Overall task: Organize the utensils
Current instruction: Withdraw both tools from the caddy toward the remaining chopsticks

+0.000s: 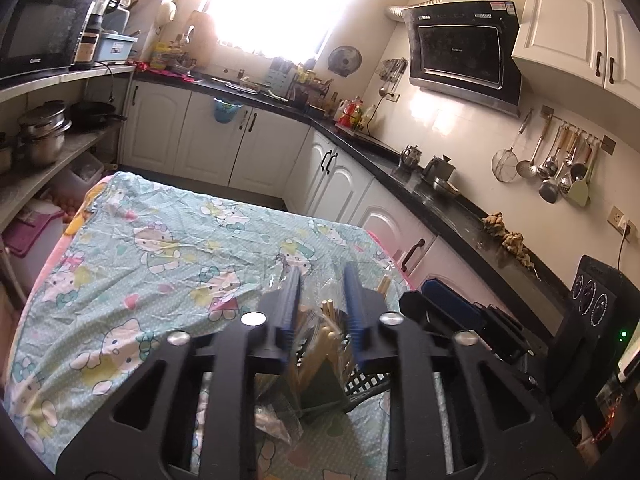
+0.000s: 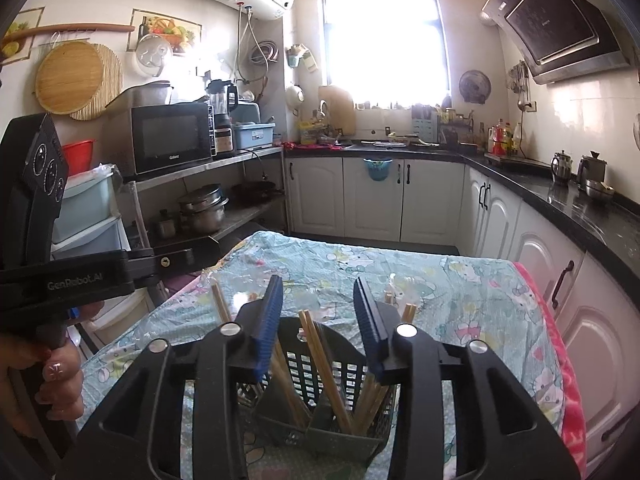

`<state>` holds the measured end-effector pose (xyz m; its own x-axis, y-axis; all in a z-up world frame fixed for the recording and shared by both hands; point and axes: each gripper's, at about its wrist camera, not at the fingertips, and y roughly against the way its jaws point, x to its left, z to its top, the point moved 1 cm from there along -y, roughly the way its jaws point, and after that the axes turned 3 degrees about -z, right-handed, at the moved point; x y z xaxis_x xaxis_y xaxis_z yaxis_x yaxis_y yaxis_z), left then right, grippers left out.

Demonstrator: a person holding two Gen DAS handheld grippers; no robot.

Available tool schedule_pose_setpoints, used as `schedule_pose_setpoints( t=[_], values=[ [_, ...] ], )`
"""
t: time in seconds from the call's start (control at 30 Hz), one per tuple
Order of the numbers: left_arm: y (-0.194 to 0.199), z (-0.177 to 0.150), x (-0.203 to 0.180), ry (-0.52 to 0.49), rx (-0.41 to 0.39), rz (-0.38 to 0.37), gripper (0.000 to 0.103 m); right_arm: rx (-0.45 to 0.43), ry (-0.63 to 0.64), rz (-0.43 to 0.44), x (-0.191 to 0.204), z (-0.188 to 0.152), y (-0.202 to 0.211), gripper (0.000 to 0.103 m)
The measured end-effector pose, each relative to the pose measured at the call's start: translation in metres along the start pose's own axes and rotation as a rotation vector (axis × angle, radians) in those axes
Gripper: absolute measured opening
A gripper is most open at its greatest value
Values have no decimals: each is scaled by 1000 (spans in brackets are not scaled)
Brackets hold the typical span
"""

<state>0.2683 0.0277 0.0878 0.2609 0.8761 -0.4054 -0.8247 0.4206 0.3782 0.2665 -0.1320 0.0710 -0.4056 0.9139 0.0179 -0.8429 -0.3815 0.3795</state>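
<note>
The chopsticks (image 2: 320, 364) are standing in the dark slotted basket (image 2: 320, 420) near the front edge of the table, several leaning in its middle and right compartments, so the sorting is looking largely done as far as these views show. Clear plastic wrappers (image 1: 280, 284) are lying crumpled around the basket, some of them apparently still wrapped over the tops of the sticks, and clearing those could be what is left; whether any loose sticks are lying elsewhere is hard to say. The left gripper (image 1: 322, 276) is hovering over the basket with its blue jaws partly apart and nothing pinched between them. The right gripper (image 2: 316, 288) is doing the same, its jaws standing somewhat wider, the sticks rising in the gap below but not being pressed. A hand (image 2: 48, 372) is gripping the left tool's handle. The table is wearing a wrinkled pale blue cartoon-cat cloth (image 1: 140, 248) over a pink layer. Around it, a small kitchen is glowing from a bright window (image 2: 384, 32), with white cabinets, a black counter (image 1: 440, 200), a microwave (image 2: 172, 138) on a shelf and ladles hanging on the wall.
</note>
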Motion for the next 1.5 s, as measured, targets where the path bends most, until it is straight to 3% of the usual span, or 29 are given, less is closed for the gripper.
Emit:
schedule_pose_setpoints(
  t=[0.33, 0.83, 1.5],
  values=[
    [22, 1, -1, 9, -39, 13, 57, 4, -11, -3, -5, -8, 15, 50],
    [60, -6, -10, -13, -88, 27, 90, -2, -19, 1, -12, -17, 47, 61],
    [86, -45, 1, 15, -65, 56, 92, 38, 42, 30, 5, -39, 74, 64]
  ],
)
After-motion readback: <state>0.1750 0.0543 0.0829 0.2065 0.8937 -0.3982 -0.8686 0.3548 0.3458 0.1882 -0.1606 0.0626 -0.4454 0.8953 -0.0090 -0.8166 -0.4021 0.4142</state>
